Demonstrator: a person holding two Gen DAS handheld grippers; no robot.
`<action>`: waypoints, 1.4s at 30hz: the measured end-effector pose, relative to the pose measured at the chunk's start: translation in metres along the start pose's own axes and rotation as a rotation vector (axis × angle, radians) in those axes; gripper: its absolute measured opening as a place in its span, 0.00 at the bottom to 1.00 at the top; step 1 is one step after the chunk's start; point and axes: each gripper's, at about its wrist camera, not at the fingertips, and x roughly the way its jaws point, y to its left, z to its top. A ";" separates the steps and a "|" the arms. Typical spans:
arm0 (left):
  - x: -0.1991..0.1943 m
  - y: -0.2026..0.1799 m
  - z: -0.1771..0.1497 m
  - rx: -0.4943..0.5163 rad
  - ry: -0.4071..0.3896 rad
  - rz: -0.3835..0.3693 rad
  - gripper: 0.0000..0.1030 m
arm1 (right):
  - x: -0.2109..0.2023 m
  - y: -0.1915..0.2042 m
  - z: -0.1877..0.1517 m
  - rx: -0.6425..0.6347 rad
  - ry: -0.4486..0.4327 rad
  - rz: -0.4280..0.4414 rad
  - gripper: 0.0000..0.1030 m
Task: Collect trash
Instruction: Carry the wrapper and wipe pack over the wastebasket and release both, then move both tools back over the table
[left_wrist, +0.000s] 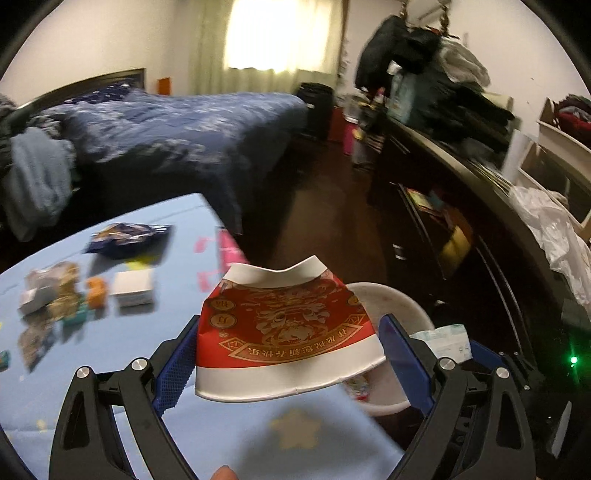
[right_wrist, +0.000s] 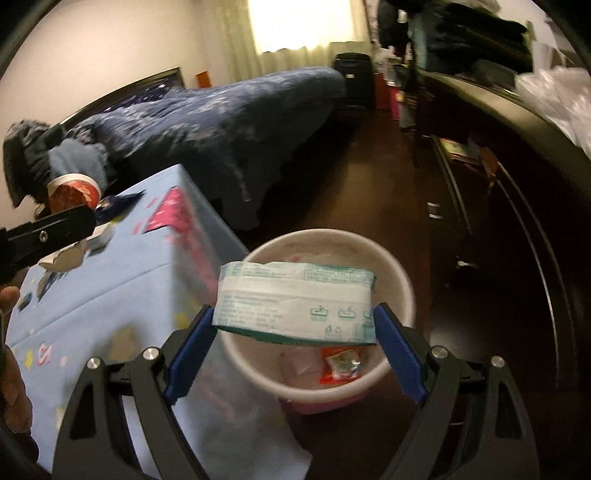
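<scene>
My left gripper (left_wrist: 288, 343) is shut on a crushed red and white paper cup (left_wrist: 284, 328), held above the edge of the blue-clothed table (left_wrist: 177, 251), beside the white trash bin (left_wrist: 397, 310). My right gripper (right_wrist: 295, 328) is shut on a white and green tissue packet (right_wrist: 295, 302) and holds it right over the open bin (right_wrist: 402, 280), which holds a red wrapper (right_wrist: 340, 363) and other scraps. The cup also shows in the right wrist view (right_wrist: 74, 192), with the left gripper's black finger (right_wrist: 48, 232) below it.
Several wrappers and small boxes lie on the table's left part: a dark blue snack bag (left_wrist: 125, 240), a white box (left_wrist: 133, 288), an orange piece (left_wrist: 96, 291). A bed with a blue quilt (left_wrist: 177, 125) stands behind. A dark sideboard (left_wrist: 480, 206) runs along the right.
</scene>
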 end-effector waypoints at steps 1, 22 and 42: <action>0.008 -0.006 0.003 0.006 0.013 -0.011 0.90 | 0.003 -0.006 0.001 0.008 0.002 -0.006 0.84; 0.086 -0.066 0.031 0.069 0.093 -0.083 0.93 | 0.060 -0.040 0.004 0.043 0.015 -0.063 0.91; 0.037 0.002 0.022 -0.062 0.031 -0.040 0.95 | 0.060 -0.017 0.011 -0.005 0.006 -0.094 0.97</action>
